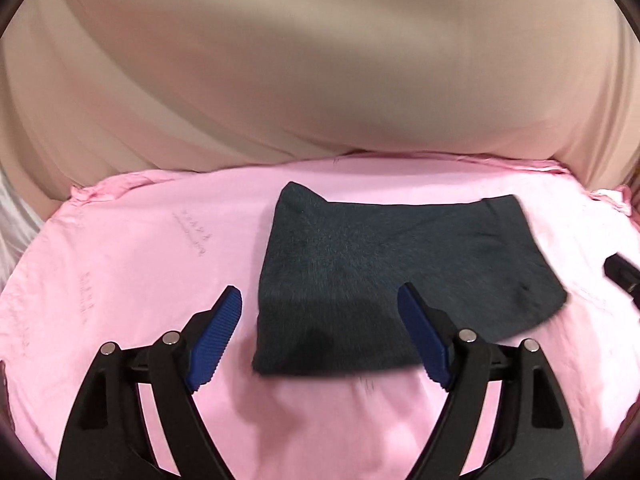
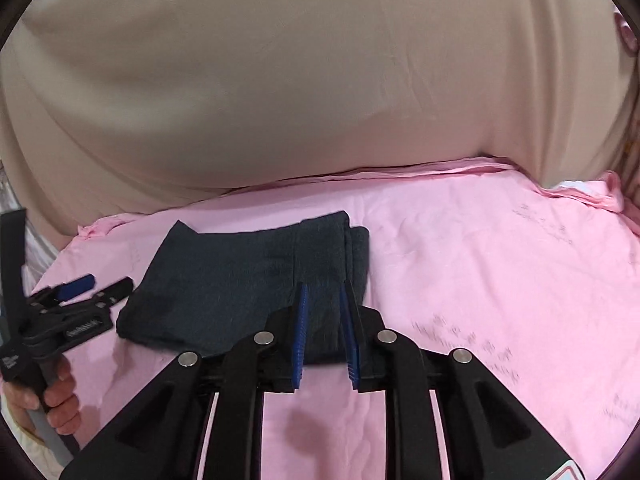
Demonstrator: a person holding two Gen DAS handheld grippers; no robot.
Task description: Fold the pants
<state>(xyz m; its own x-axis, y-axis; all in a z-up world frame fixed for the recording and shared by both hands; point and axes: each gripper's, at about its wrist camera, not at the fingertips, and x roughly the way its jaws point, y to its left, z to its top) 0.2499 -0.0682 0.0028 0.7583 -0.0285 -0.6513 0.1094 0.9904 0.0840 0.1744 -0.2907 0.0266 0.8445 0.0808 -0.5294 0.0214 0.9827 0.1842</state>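
The dark grey pants (image 1: 380, 264) lie folded into a compact rectangle on the pink sheet (image 1: 140, 260). In the left wrist view my left gripper (image 1: 320, 292) hovers over the near left part of the folded pants, its jaws wide open and empty. In the right wrist view the pants (image 2: 248, 276) lie left of centre. My right gripper (image 2: 324, 290) is over their near right edge. Its blue pads (image 2: 301, 320) stand a narrow gap apart with no cloth pinched between them. The left gripper (image 2: 106, 283) shows at the far left, held by a hand (image 2: 60, 400).
A beige cloth backdrop (image 2: 300, 80) rises behind the far edge of the pink sheet (image 2: 500, 280). The sheet's edge is bunched at the back right corner (image 2: 600, 196). A dark part of the right gripper (image 1: 622, 276) shows at the right edge of the left wrist view.
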